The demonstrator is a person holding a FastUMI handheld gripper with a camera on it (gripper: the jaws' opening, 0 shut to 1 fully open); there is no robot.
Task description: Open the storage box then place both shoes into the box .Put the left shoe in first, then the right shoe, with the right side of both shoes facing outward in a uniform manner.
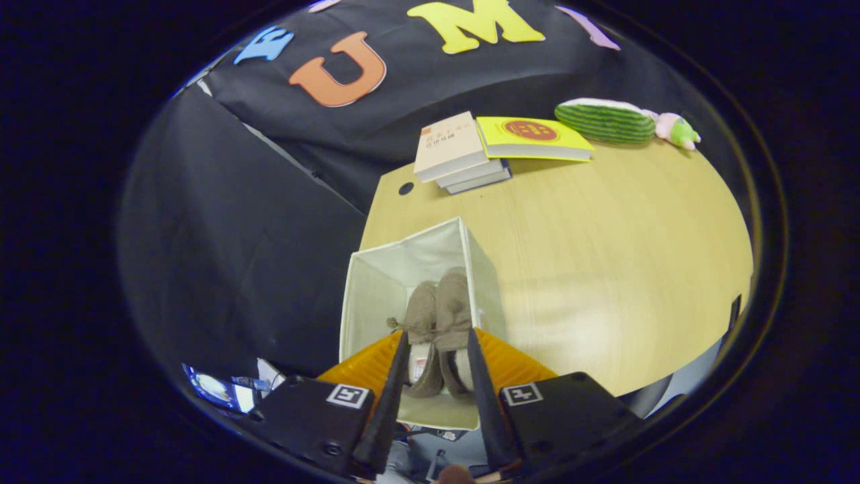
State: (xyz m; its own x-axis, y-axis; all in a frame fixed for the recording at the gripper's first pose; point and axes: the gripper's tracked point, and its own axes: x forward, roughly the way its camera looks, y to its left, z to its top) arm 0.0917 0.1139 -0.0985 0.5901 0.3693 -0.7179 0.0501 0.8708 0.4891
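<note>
A white fabric storage box (376,289) stands open at the wooden table's near left corner. Two brown suede shoes lie side by side inside it, toes pointing away from me: one (420,310) on the left and one (454,302) on the right, touching each other. My gripper (437,333) hovers above the box's near part. Its black fingers (398,376) are spread apart, and the shoes' heels show in the gap between them, lower down in the box. Neither finger presses on a shoe.
Beyond the box on the table (605,255) lie a stack of books (450,144), a yellow book (534,134), a green striped plush (605,121) and a small pink and green toy (677,130). A round cable hole (406,189) sits near the table's far left corner.
</note>
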